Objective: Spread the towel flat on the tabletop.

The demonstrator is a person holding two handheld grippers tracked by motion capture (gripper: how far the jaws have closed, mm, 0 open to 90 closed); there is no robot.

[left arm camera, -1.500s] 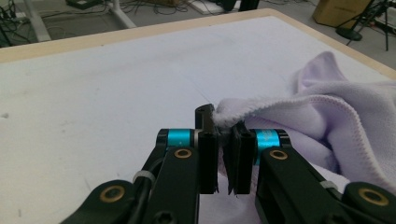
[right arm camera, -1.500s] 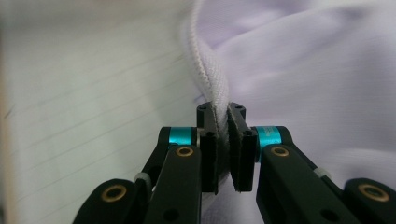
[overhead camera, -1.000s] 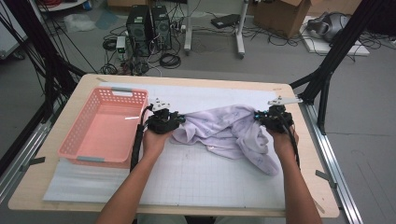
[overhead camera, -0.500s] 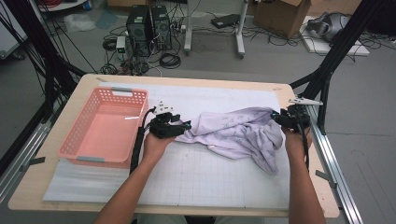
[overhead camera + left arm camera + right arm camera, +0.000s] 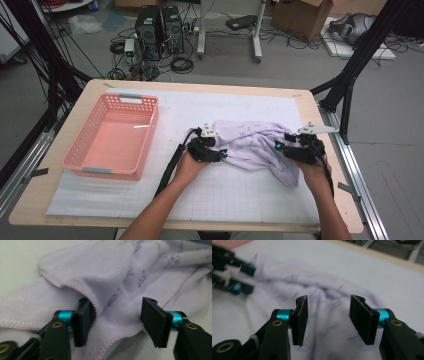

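A pale lavender cloth [image 5: 252,142] with small blue prints lies bunched on the white gridded mat [image 5: 225,195], right of centre. My left gripper [image 5: 222,154] is at the cloth's left end. In the left gripper view its jaws [image 5: 116,312] stand apart over a hemmed fold of the cloth [image 5: 112,270]; they have just been closing a little, without pinching it. My right gripper [image 5: 281,146] is at the cloth's right end. In the right gripper view its jaws [image 5: 328,315] have just been opening and nothing is between them, with the cloth [image 5: 322,297] lying beyond.
A pink plastic basket [image 5: 151,131] stands on the left of the mat, with nothing inside. The wooden table's right edge [image 5: 332,165] runs close to my right hand. In the right gripper view my left gripper [image 5: 239,275] shows blurred at top left.
Both grippers held the cloth stretched between them; the right has let go and both jaws stand open now. Both hands moved toward the near side, the left also rightward. The cloth has slumped.
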